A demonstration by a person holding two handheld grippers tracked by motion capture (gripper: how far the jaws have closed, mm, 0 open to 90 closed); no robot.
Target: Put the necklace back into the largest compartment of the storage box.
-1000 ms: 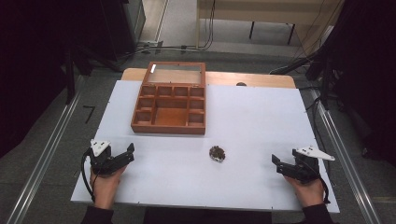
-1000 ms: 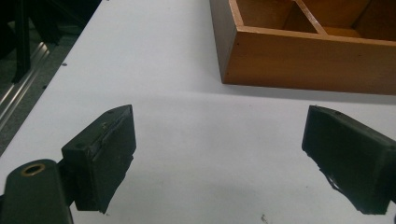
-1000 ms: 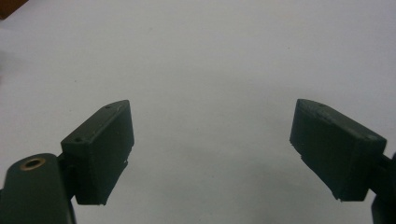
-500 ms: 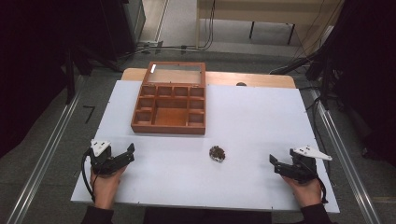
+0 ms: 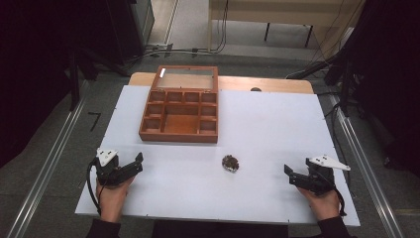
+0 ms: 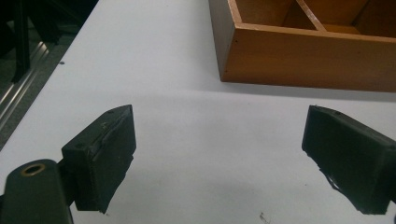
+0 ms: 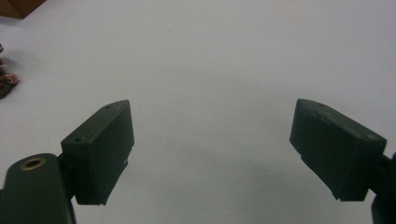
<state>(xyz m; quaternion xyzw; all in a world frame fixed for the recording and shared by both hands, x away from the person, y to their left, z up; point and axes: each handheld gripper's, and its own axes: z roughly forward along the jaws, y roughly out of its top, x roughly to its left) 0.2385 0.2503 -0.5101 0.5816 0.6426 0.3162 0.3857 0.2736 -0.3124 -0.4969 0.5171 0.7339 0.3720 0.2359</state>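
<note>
One small dark lump, too blurred to name and cut off at the left edge of the right gripper view, lies near the tabletop's front edge between the left gripper and right gripper, both with jaws wide open and empty, one wooden box behind.

the table is plain white, its far edge a pale wood strip. the box is reddish-brown wood, orange-brown on its near wall. the small clump is dark brown with reddish flecks (red and dark bits in the right gripper view). both grippers, left and right, are black with pale grey top plates; the floor is grey.
</note>
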